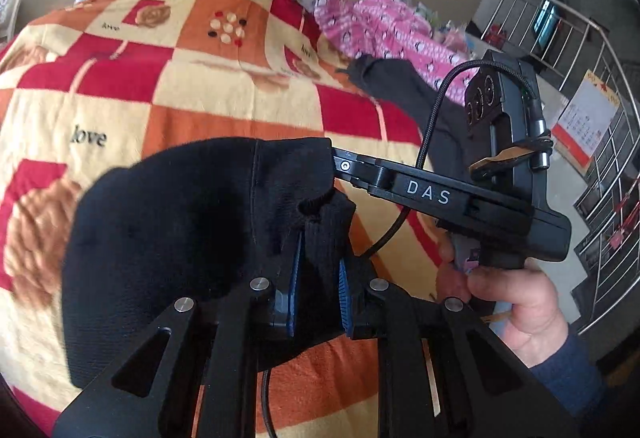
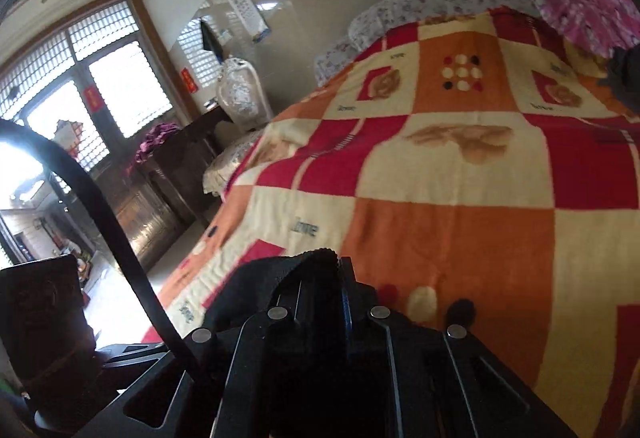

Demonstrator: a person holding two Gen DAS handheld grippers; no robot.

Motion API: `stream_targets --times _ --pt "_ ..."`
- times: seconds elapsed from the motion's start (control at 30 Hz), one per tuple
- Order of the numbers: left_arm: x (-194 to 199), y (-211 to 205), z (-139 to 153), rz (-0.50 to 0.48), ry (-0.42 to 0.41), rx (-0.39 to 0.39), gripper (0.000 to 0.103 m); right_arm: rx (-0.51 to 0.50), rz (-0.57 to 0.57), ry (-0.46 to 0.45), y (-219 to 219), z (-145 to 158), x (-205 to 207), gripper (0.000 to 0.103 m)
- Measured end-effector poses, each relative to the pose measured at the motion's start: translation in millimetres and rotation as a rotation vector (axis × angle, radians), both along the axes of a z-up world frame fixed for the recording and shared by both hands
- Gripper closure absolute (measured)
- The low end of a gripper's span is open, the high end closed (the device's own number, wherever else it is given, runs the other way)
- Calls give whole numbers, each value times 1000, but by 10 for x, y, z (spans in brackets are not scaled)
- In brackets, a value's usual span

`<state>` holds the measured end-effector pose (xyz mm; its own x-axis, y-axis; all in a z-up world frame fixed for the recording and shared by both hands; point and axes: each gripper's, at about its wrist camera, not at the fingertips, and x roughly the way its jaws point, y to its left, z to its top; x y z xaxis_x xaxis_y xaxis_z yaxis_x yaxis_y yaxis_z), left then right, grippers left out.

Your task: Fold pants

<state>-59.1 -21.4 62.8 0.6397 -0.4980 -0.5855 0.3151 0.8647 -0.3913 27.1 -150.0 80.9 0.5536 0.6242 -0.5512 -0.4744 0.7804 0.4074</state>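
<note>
While both tongs, left (image 1: 320, 278) & right (image 2: 320, 294), pinch black pants (image 1: 180, 230), fabric hides right tips.

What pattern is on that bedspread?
The bedspread has red, orange and cream checks with roses; clearest in the right wrist view.

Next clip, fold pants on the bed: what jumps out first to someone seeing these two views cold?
The black pants fill the lower middle of the left wrist view, bunched and lifted above the bed, clamped in the left gripper with the right gripper gripping them from the right. Behind lies the loud red, orange and cream checkered blanket covering the bed. At its far right edge sits a heap of pink patterned clothing over a dark grey garment.
</note>
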Motion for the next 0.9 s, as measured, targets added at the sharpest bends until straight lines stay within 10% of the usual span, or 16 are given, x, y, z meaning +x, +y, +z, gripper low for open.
stream_targets --times 0.13,0.23,0.37,0.57,0.73,0.9 --pt "62 -118 -129 -19 38 24 87 -45 -86 133 -300 -418 121 90" --pt "46 -17 20 -58 83 -18 81 -20 -146 122 -478 -351 47 59" --pt "-96 214 293 -146 55 -130 34 10 -150 83 -548 -109 -179 55" --pt "-399 385 511 -138 -73 -36 33 -39 -77 78 -319 -25 -562 51" --pt "-385 532 393 7 -91 193 33 -75 -54 77 -66 -125 -595 50" --pt "-185 743 231 104 -57 207 33 -72 -95 56 53 -102 -397 50"
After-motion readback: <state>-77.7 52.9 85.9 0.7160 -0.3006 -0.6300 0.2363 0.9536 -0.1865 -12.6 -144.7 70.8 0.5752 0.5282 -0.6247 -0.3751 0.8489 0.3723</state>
